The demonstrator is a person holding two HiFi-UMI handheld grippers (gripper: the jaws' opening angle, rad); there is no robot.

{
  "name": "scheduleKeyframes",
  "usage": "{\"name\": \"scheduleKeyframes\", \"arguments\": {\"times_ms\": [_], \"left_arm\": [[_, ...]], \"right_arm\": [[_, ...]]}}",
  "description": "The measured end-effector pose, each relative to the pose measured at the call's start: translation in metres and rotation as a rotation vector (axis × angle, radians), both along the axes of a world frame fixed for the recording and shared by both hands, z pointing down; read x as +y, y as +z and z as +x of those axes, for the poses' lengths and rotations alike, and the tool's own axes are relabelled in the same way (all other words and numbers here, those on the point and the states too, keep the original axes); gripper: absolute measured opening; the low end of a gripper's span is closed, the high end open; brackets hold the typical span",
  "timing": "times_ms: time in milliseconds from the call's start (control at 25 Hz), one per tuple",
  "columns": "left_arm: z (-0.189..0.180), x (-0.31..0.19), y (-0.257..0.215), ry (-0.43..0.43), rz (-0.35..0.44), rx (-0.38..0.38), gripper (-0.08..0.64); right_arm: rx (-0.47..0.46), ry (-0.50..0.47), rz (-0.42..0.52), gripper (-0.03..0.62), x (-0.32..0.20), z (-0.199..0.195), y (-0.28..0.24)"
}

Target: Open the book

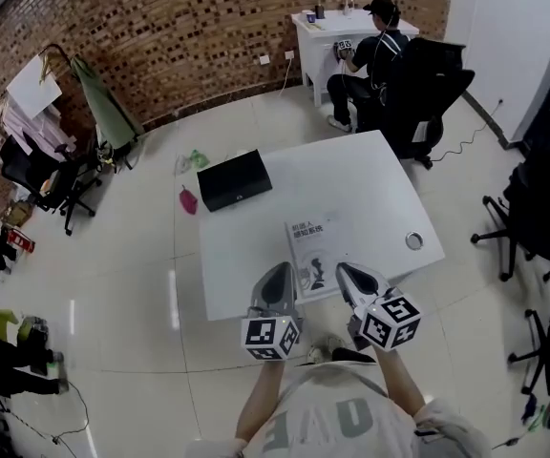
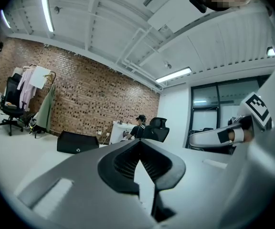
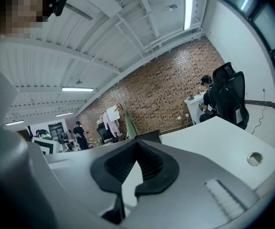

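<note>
A closed book (image 1: 312,255) with a pale cover lies flat on the white table (image 1: 351,184), near its front edge. My left gripper (image 1: 277,280) hovers just left of the book's near corner, shut and empty. On the other side, my right gripper (image 1: 349,277) sits at the book's near right corner, also shut with nothing in it. In the left gripper view the left gripper (image 2: 138,157) has its jaws together, and the right gripper shows at the right edge. The right gripper view shows the right gripper (image 3: 136,152) closed above the table top (image 3: 223,142).
A black case (image 1: 234,179) lies at the table's far left corner. A round cable hole (image 1: 414,240) sits near the right edge. A person sits at a far desk (image 1: 318,36) on a black chair (image 1: 428,93). Office chairs (image 1: 533,227) stand to the right.
</note>
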State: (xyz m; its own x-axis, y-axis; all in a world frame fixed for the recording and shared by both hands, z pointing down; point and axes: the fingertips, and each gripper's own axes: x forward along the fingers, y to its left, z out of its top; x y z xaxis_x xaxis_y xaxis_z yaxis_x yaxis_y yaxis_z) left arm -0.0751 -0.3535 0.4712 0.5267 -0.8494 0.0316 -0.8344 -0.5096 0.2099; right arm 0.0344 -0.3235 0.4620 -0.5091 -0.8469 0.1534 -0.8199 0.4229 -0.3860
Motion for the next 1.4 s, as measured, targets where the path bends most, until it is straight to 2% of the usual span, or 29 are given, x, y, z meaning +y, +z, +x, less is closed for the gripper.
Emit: {"name": "scheduleKeyframes", "arguments": {"times_ms": [120,320,400,440,480,520,760,880,960,1160,1280,1400], "left_arm": [[0.007,-0.012,0.011,0.017,-0.009,-0.032,0.018],[0.006,-0.034,0.028,-0.029,-0.044,-0.067,0.018],[0.008,-0.038,0.033,-0.041,-0.044,-0.079,0.018],[0.009,-0.041,0.034,-0.045,-0.041,-0.082,0.018],[0.011,-0.043,0.035,-0.045,-0.038,-0.084,0.018],[0.014,-0.044,0.036,-0.043,-0.038,-0.086,0.018],[0.024,-0.041,0.063,-0.050,-0.111,-0.093,0.018],[0.023,-0.042,0.070,-0.051,-0.136,-0.101,0.017],[0.021,-0.044,0.070,-0.060,-0.141,-0.100,0.018],[0.019,-0.044,0.071,-0.075,-0.150,-0.103,0.018],[0.019,-0.045,0.072,-0.086,-0.158,-0.107,0.018],[0.018,-0.043,0.074,-0.087,-0.162,-0.108,0.018]], "right_arm": [[0.014,0.029,0.004,0.005,-0.017,0.011,0.004],[0.013,0.037,-0.033,0.005,-0.042,0.029,0.022],[0.036,-0.022,-0.058,0.004,-0.046,0.028,0.044],[0.044,-0.073,-0.091,0.145,-0.050,0.023,0.059],[0.048,-0.112,-0.134,0.344,-0.054,0.020,0.077],[0.051,-0.120,-0.181,0.354,-0.059,0.022,0.095],[0.107,0.000,-0.465,0.343,-0.071,0.066,0.200],[0.129,0.023,-0.561,0.290,-0.066,0.080,0.225],[0.130,0.019,-0.612,0.282,-0.063,0.081,0.235],[0.155,0.008,-0.647,0.275,-0.057,0.079,0.248],[0.164,0.013,-0.649,0.188,-0.058,0.081,0.247],[0.180,0.033,-0.626,0.171,-0.056,0.084,0.242]]}}
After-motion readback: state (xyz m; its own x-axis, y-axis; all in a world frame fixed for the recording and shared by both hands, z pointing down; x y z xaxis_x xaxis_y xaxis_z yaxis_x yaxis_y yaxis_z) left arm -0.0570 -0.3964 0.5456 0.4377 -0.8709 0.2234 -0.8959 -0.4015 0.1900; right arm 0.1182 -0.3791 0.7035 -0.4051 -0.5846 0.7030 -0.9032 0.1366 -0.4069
